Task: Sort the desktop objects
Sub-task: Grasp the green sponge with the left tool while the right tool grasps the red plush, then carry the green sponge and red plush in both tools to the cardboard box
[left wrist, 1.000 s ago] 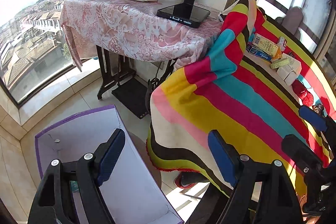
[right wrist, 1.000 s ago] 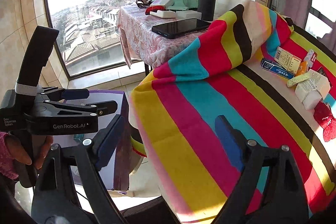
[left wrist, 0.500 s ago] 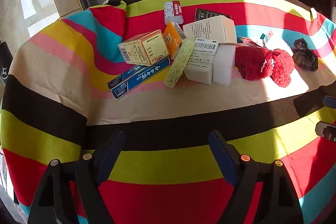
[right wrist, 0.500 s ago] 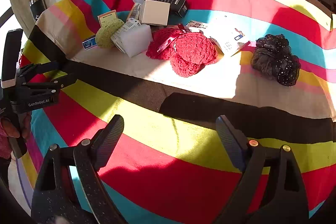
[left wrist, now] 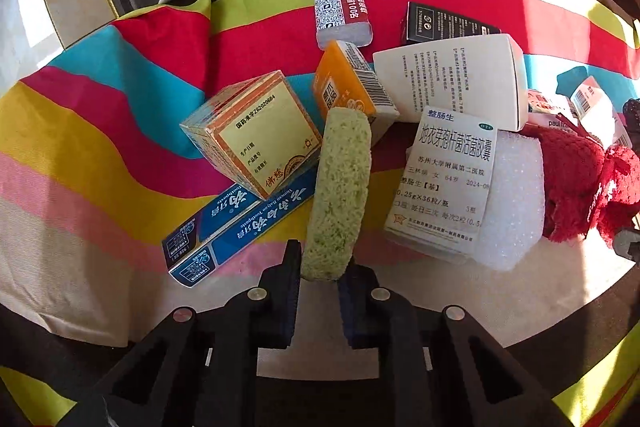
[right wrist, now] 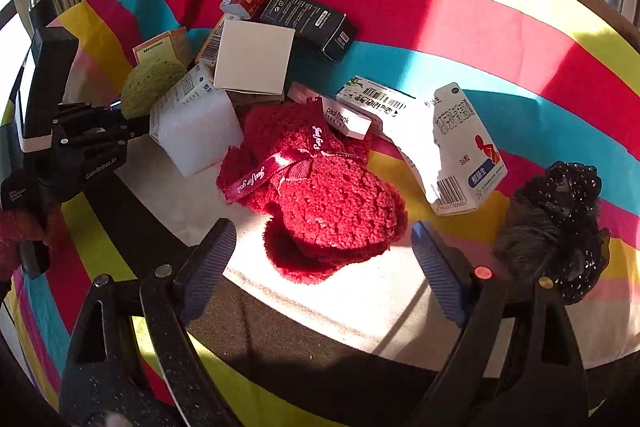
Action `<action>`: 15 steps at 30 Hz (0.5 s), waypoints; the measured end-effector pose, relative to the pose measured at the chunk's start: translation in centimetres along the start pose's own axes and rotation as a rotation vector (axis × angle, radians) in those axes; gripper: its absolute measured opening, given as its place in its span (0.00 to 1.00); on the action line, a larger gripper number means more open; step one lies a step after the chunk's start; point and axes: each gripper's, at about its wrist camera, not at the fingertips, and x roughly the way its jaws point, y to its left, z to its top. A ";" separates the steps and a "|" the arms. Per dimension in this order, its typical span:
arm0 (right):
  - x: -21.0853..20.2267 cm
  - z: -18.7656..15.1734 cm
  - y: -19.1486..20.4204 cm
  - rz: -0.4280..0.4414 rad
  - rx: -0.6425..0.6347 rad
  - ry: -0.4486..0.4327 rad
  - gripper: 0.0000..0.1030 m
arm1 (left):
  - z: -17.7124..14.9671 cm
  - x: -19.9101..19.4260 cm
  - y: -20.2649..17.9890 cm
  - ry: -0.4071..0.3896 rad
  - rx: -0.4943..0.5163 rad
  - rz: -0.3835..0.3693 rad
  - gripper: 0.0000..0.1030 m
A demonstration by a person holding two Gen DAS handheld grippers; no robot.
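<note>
Sunlit striped cloth [left wrist: 120, 131] in red, yellow, teal and pink covers the tabletop, with windows behind it. On it lies a pile of small things. My left claw [left wrist: 318, 281] is closed on the near end of the green sponge [left wrist: 340, 187], which stands on its edge and leans away from me, between the two blue pads. Just left of the sponge lies the blue toothpaste box [left wrist: 236, 223], and the yellow medicine box [left wrist: 256, 131] rests on top of it, tilted. Behind the sponge is the orange box [left wrist: 344, 87], and further back the red and white packet [left wrist: 342, 13]. To the right of the sponge I see the white medicine box with a printed label [left wrist: 444, 183], touching the white foam block [left wrist: 516, 203]. My right claw [right wrist: 324, 263] has its fingers wide apart and holds nothing; it hovers just before the red knitted cloth [right wrist: 320, 195] with a ribbon. Right of this claw lies the black scrunchie [right wrist: 556, 227], and a white carton [right wrist: 460, 151] lies tilted behind, between the two. In the right wrist view the left claw [right wrist: 136, 123] appears at the left, at the sponge [right wrist: 150, 83].
</note>
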 end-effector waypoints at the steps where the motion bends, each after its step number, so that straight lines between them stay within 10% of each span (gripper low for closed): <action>1: 0.4 0.3 0.2 0.000 -0.011 0.005 0.88 | -0.3 -0.3 0.3 0.000 -0.023 -0.014 0.17; 6: 1.4 0.4 1.5 -0.046 -0.076 0.024 0.86 | -3.9 -3.6 1.7 0.003 -0.131 -0.070 0.17; 8: 0.9 0.2 1.8 -0.101 -0.081 0.016 0.58 | -5.8 -5.4 1.8 0.000 -0.152 -0.094 0.17; 15: -3.0 -3.0 2.8 -0.048 -0.018 -0.003 0.48 | -12.6 -12.2 1.2 -0.033 -0.225 -0.134 0.17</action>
